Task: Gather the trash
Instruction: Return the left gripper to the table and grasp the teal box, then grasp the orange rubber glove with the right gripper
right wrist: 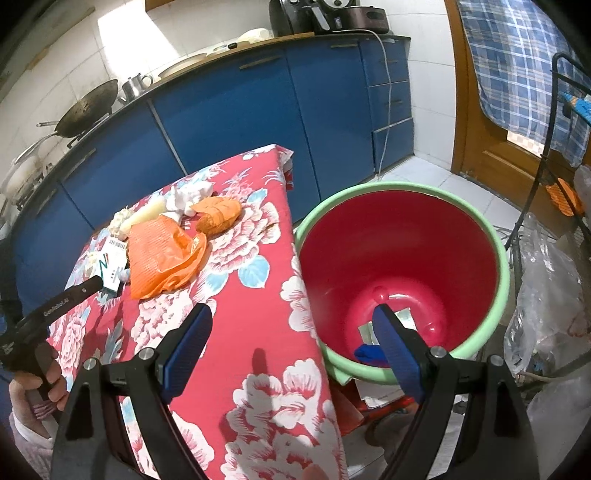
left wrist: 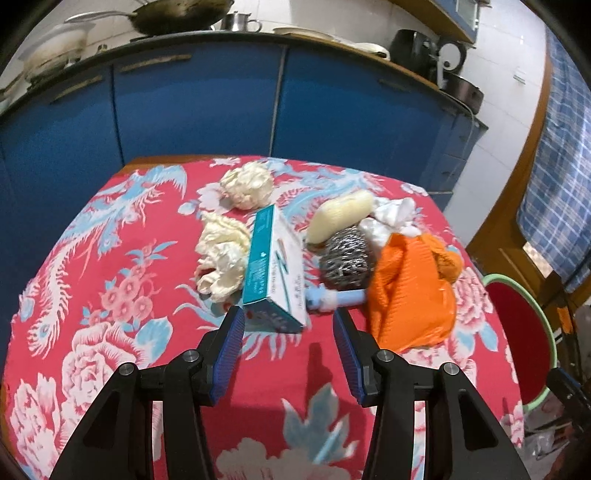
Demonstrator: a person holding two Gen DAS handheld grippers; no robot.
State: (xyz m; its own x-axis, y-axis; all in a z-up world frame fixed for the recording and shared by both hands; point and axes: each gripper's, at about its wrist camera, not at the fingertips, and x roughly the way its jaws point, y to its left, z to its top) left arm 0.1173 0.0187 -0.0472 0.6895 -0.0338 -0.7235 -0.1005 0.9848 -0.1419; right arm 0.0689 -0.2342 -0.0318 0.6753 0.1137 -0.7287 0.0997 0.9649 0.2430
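A pile of trash lies on the red floral tablecloth (left wrist: 110, 295): a teal and white carton (left wrist: 275, 273), two crumpled cream papers (left wrist: 221, 254), a steel scourer (left wrist: 345, 258), a yellow sponge (left wrist: 340, 216), white tissue (left wrist: 391, 218), an orange plastic bag (left wrist: 410, 295) and a light blue tube (left wrist: 332, 299). My left gripper (left wrist: 288, 321) is open, its tips on either side of the carton's near end. My right gripper (right wrist: 291, 321) is open and empty, above the table's right edge and the red bin (right wrist: 399, 258) with a green rim. The bin holds a few scraps (right wrist: 369, 347).
Blue kitchen cabinets (left wrist: 199, 103) stand behind the table, with a wok (left wrist: 177, 14) and pots on the counter. The bin (left wrist: 517, 332) stands on the floor right of the table. A wire rack with plastic bags (right wrist: 546, 280) is at the far right, by a wooden door (right wrist: 480, 122).
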